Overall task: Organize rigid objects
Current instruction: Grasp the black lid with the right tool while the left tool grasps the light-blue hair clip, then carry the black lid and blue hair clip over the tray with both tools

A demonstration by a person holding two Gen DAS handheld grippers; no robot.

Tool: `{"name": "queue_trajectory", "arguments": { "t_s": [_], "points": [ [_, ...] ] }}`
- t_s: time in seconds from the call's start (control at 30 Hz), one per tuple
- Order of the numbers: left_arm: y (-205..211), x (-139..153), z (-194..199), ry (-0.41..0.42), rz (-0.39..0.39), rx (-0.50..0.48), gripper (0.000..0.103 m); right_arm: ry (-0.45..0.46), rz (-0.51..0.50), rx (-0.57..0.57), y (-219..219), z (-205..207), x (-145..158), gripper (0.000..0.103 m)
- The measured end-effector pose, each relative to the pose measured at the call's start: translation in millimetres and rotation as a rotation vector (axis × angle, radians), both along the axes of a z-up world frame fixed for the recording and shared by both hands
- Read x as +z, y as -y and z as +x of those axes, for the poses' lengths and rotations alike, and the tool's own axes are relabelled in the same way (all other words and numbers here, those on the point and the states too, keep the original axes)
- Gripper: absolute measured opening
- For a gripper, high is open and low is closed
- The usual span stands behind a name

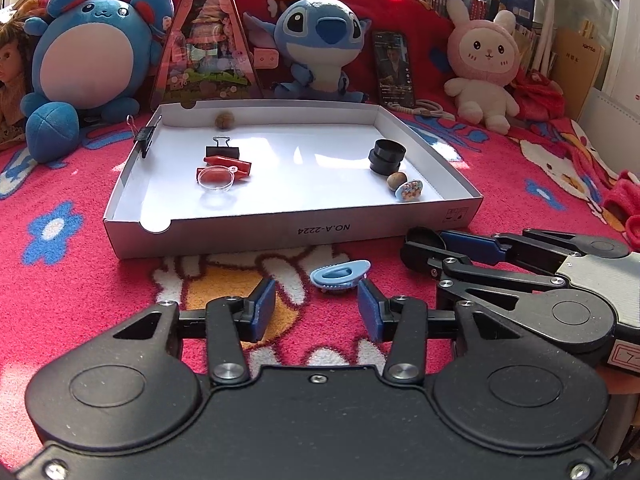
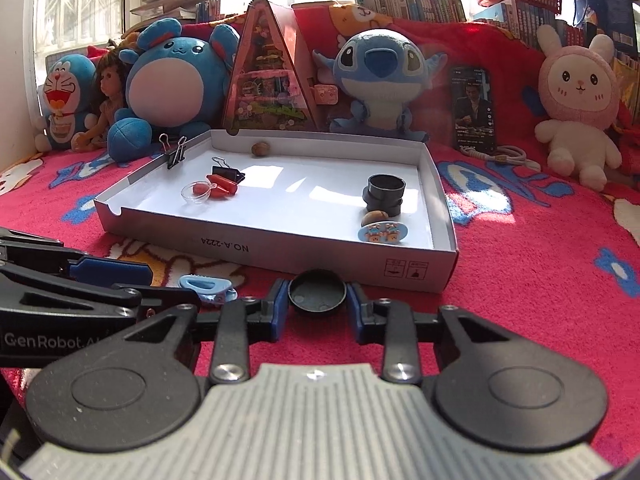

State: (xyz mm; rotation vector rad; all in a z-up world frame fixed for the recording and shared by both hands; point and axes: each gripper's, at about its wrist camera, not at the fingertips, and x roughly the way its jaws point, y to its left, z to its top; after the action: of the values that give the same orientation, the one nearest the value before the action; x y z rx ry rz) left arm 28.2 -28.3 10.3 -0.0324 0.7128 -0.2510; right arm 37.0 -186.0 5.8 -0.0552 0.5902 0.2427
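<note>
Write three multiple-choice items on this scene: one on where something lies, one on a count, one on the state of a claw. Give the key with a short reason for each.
1. Where does the light blue hair clip lie?
A. inside the white box
B. on the red blanket in front of the box
C. on the phone

2. How many black binder clips are clamped on the wall of the white box?
A. one
B. three
C. none

3. What is the right claw doing?
A. standing wide open over nothing
B. gripping a plush toy
C. closed on a round black cap

Key:
1 B: the clip rests on the red blanket, short of the box front, just beyond the left claw.
2 A: one binder clip sits on the left wall; another lies flat inside.
3 C: both blue pads press the sides of the black cap.
</note>
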Motion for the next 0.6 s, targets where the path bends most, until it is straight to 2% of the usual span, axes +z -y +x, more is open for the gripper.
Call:
{"name": "queue_trajectory", "arguments": {
  "t_s": [0.17, 0.6],
  "points": [
    [14.5, -3.4, 1.2, 0.014, -0.001, 0.026, 0.046, 0.035, -0.017, -0.049, 11.3, -9.7, 3.4, 0.037],
    [34.5, -14.7, 5.9, 0.063, 0.017, 0.12, 0.046, 0.03, 0.02, -0.127, 24.5, -10.6, -4.3, 0.037]
  ]
}}
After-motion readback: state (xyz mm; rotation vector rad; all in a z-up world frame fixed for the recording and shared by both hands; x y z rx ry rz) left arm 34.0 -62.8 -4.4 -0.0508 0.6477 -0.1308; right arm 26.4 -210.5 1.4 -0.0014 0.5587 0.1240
